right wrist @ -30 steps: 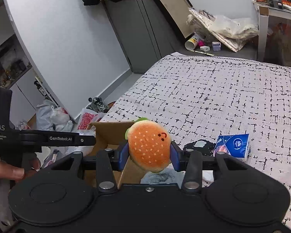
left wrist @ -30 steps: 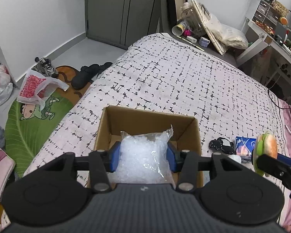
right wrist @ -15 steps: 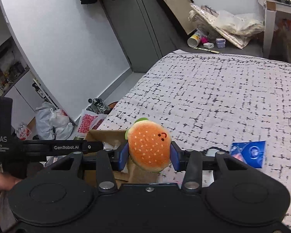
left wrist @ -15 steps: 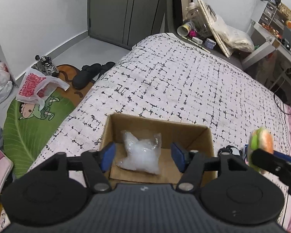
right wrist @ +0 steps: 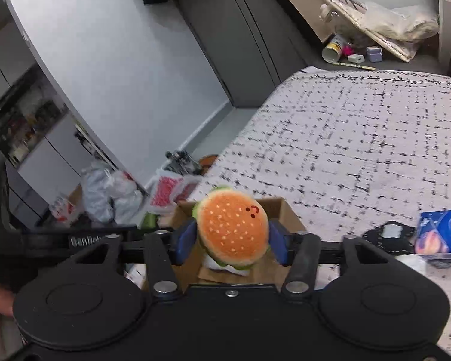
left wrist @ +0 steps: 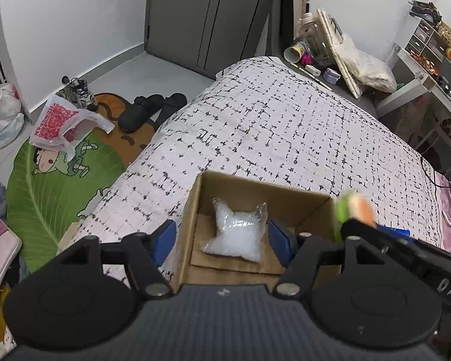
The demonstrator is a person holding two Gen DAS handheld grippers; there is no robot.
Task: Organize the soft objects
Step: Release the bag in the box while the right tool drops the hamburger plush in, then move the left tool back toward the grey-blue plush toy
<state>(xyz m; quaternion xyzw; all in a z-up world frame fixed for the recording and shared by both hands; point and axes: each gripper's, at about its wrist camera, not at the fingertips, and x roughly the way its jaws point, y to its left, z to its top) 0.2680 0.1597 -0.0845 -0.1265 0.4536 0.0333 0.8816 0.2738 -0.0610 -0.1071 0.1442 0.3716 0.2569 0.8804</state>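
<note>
Over the cardboard box (left wrist: 285,204) on the bed (left wrist: 285,126) we hold both tools. Our left gripper (left wrist: 222,240) stands spread, its blue pads astride the box's near left wall, pinching nothing; its jaws are opening. Inside the box, flat on the bottom, lies the clear bag of white filling (left wrist: 240,231), apart from both pads. Our right gripper (right wrist: 230,240) hangs just above the box's open top, and its jaws are opening around the plush burger (right wrist: 233,230): a thin gap shows at the right pad, while the left pad looks just at the toy's edge, so we cannot tell whether it is touching. Beside the box, to its right on the bed, sit a blue tissue pack (right wrist: 442,234) and a black item (right wrist: 388,236), near each other.
</note>
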